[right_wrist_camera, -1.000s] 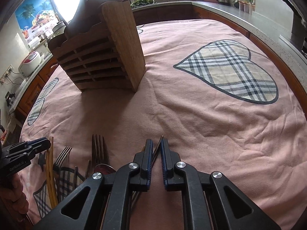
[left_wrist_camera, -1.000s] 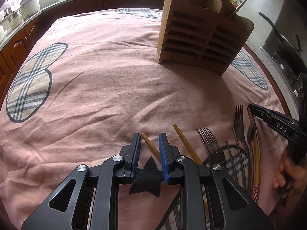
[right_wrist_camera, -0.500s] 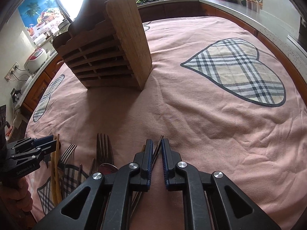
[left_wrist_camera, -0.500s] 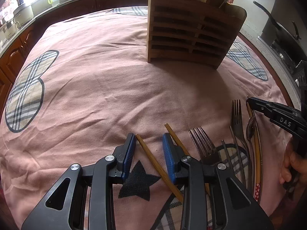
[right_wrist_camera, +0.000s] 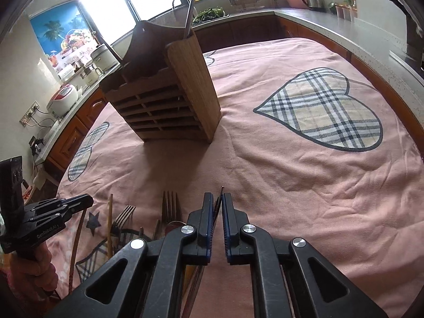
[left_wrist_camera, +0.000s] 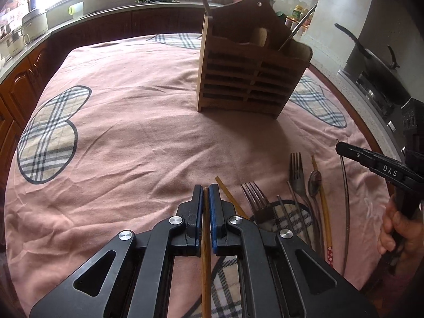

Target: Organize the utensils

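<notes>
My left gripper [left_wrist_camera: 206,188] is shut on a wooden chopstick [left_wrist_camera: 206,254] and holds it above the pink cloth. A second chopstick [left_wrist_camera: 230,197], forks [left_wrist_camera: 255,197], a spoon [left_wrist_camera: 314,182] and a yellow stick [left_wrist_camera: 323,206] lie on the cloth to its right. My right gripper [right_wrist_camera: 217,197] is shut on a thin dark metal utensil [right_wrist_camera: 217,204], lifted above the cloth; it also shows in the left wrist view [left_wrist_camera: 341,148]. The wooden slatted utensil holder [left_wrist_camera: 251,79] stands farther back, also seen from the right [right_wrist_camera: 169,106], with utensil handles sticking out.
The round table wears a pink cloth [left_wrist_camera: 132,132] with plaid heart patches [right_wrist_camera: 326,114]. Kitchen counters [left_wrist_camera: 79,21] with appliances ring the table. A stove with a pan [left_wrist_camera: 376,61] is at the right.
My left gripper closed on the chopstick and lifted it. Both grippers rose a little with their utensils. The holder now sits more centred in view.
</notes>
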Available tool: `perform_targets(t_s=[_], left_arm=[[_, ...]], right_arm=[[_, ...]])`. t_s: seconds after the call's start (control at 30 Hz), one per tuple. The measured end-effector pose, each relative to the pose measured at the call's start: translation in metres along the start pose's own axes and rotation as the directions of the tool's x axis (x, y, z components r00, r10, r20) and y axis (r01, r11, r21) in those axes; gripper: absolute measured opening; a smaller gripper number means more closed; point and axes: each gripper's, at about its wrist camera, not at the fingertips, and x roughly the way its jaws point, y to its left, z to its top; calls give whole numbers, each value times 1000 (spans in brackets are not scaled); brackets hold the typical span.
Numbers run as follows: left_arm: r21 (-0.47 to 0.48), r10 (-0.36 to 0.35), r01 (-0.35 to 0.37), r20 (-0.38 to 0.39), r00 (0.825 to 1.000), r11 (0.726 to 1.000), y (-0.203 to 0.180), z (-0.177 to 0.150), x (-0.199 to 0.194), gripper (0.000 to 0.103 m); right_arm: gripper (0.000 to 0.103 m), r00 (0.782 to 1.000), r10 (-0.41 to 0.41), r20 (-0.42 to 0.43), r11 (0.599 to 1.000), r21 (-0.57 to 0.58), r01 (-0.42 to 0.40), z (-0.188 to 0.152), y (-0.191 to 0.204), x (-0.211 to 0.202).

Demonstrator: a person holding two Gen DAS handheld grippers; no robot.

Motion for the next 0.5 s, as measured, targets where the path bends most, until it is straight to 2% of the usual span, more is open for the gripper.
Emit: perform_targets(t_s=[0.2, 0.5], left_arm=[[2, -32, 32, 95, 995, 999, -6, 4, -43, 4], [-2, -51, 52, 206, 977, 999, -2, -3, -97, 4]], right_arm=[[5, 997, 29, 76, 999, -22, -27, 4, 15, -37], [4, 982, 39, 184, 997, -72, -26, 9, 40, -88]])
